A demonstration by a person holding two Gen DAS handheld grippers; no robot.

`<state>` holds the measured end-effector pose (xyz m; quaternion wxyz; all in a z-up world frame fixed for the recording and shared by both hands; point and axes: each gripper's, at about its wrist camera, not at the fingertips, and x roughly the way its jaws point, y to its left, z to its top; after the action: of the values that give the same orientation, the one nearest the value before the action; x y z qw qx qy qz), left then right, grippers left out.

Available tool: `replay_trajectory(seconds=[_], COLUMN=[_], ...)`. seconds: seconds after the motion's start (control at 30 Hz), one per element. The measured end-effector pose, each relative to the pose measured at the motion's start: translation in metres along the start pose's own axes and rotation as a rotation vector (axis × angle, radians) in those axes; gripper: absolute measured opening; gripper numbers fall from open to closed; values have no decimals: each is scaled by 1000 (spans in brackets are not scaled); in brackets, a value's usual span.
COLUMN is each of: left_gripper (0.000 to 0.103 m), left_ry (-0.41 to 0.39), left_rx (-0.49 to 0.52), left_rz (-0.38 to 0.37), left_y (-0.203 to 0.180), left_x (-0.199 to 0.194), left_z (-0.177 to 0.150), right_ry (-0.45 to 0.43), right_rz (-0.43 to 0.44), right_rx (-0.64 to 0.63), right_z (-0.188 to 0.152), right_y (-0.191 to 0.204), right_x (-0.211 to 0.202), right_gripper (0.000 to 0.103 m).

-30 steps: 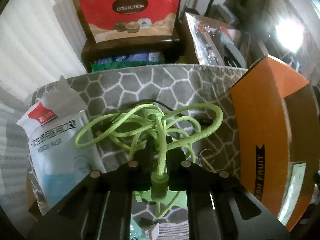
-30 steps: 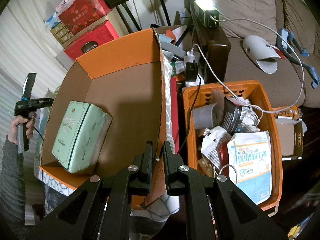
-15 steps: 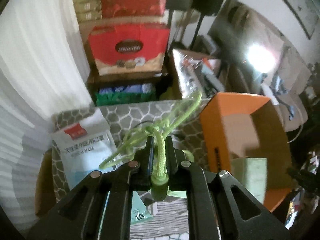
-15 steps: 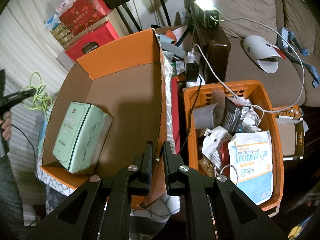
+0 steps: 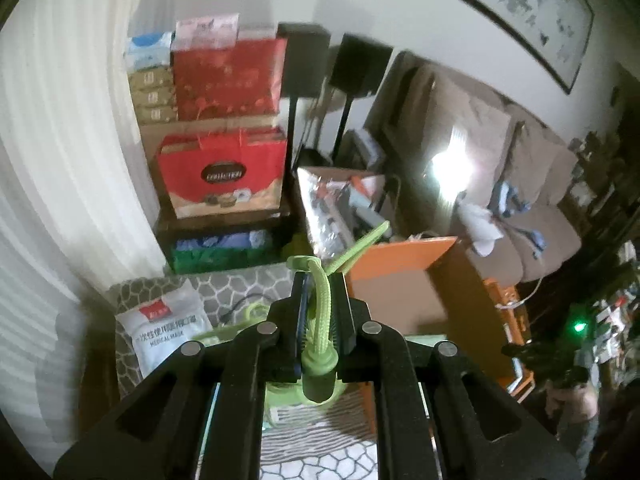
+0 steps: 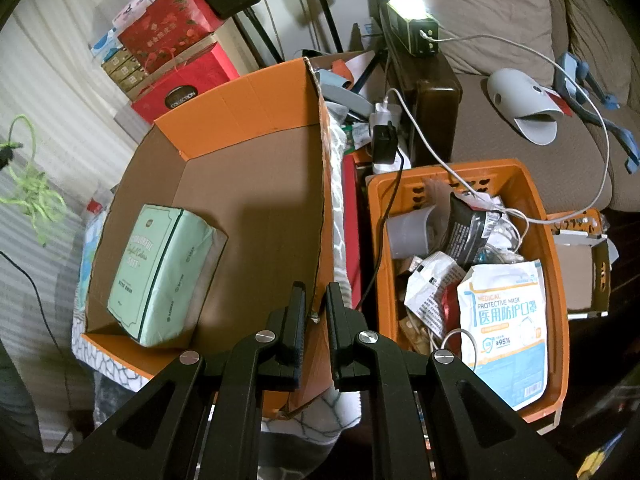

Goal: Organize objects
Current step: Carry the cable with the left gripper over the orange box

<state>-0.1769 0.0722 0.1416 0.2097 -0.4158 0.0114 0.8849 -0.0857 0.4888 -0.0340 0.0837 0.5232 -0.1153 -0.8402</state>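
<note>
The left tool (image 5: 319, 300) is clamped on a lime green cord (image 5: 320, 312), with the braided strand running lengthwise between the two fingers and a plug end poking back toward the camera. In the right wrist view the rest of the cord (image 6: 30, 188) hangs in the air as a loose tangle of loops at the far left, well clear of the box and apart from everything under it. So the cord has no single long axis: the pinched stretch lies along the tool's fingers, pointing forward and down, one free end sticks up and to the right past the fingertips, and the bundle dangles below.

The right tool (image 6: 316, 312) is closed on the near wall of the orange cardboard box (image 6: 248, 92), one finger inside and one outside, which seems meant to steady it.

As for progress, only a start looks made. One green tissue pack (image 6: 160, 272) lies flat in the box, against its left side; the rest of the floor of the box is bare. The cord is lifted but not yet over the box. A white mask packet (image 5: 164, 324) lies on the patterned cloth (image 5: 240, 284) covering the table, and the orange basket (image 6: 556, 280) to the right of the box is crammed with packets, a cup and cables. Whether those are also to be sorted I cannot tell.
</note>
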Motion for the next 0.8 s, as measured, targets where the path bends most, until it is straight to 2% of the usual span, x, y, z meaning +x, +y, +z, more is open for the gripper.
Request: replay_trajectory(seconds=[0.23, 0.4, 0.8], left_gripper=[10, 10, 10], left_ry=[-37, -27, -45], left_rx=[37, 73, 168], left_rz=[-11, -29, -85], left_y=[-18, -40, -127], left_x=[-28, -28, -36], left_z=[16, 17, 40], right_ry=[0, 0, -1], right_rz=[0, -1, 0], right_rx=[0, 0, -1], right_z=[0, 0, 0], right_y=[0, 0, 0], right_x=[0, 0, 0], right_gripper=[9, 9, 9])
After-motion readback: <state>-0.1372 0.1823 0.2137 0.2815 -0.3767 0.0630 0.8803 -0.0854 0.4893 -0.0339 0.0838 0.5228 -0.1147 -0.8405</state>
